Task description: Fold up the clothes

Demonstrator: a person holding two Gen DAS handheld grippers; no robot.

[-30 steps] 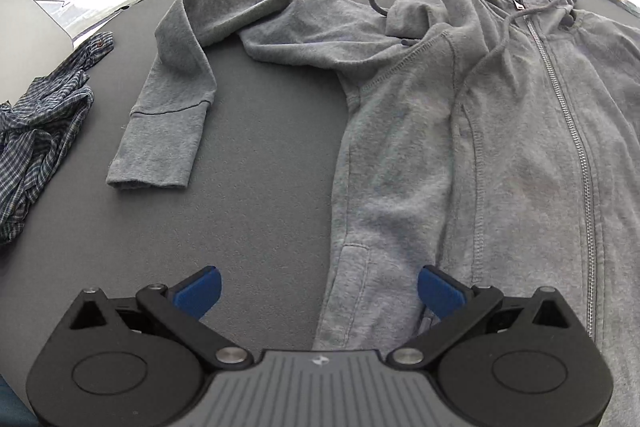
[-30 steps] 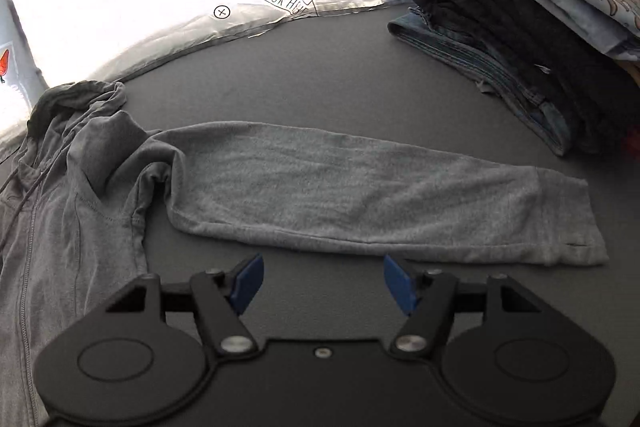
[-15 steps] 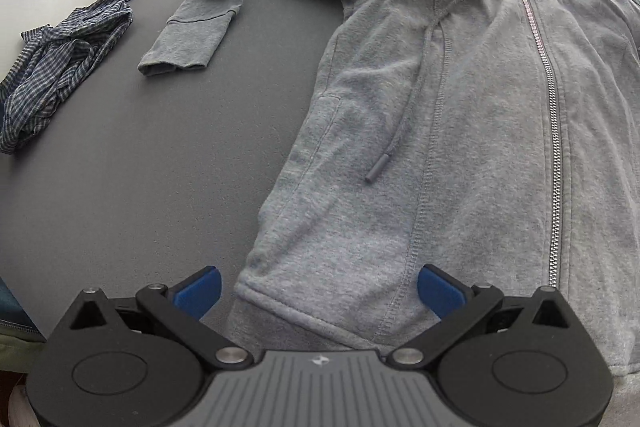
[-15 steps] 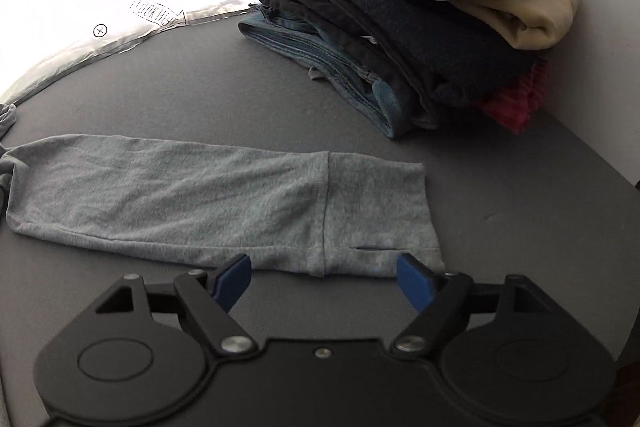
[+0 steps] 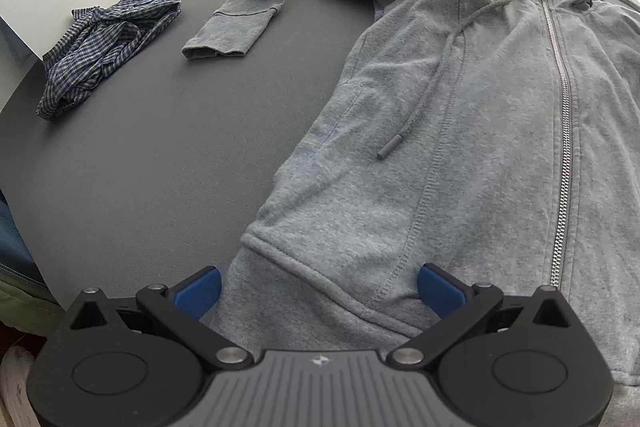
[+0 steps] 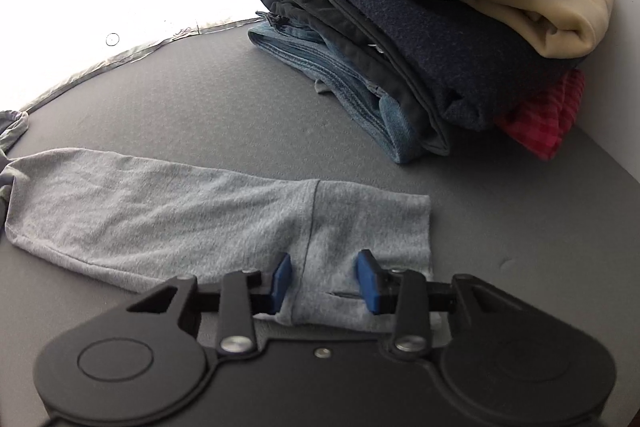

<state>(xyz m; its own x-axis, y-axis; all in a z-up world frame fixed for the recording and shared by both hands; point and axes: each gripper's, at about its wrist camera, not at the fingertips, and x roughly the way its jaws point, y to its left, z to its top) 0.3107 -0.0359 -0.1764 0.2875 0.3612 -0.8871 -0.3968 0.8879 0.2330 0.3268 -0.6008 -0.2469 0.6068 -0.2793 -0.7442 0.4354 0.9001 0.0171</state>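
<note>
A gray zip hoodie (image 5: 460,131) is lying spread flat, front up, on the dark gray surface (image 5: 160,167). The left gripper (image 5: 318,287) is hovering over the hoodie's bottom hem near its side edge, its 2 blue pads standing wide apart with the hem band between them and nothing pinched. The far sleeve (image 5: 248,11) is lying bent on the surface, its cuff pointing back toward the camera. Beside it, a crumpled plaid shirt (image 5: 104,43) is sitting near the surface's edge.

The right gripper (image 6: 326,281) is lying over the cuff (image 6: 368,231) of the other sleeve, which is stretched out straight. Its jaws have just been closing, and the cuff fabric is bunching between the pads, though a clear gap is showing between them. Beyond the cuff, a stack of folded clothes (image 6: 420,39) is resting against the wall.
</note>
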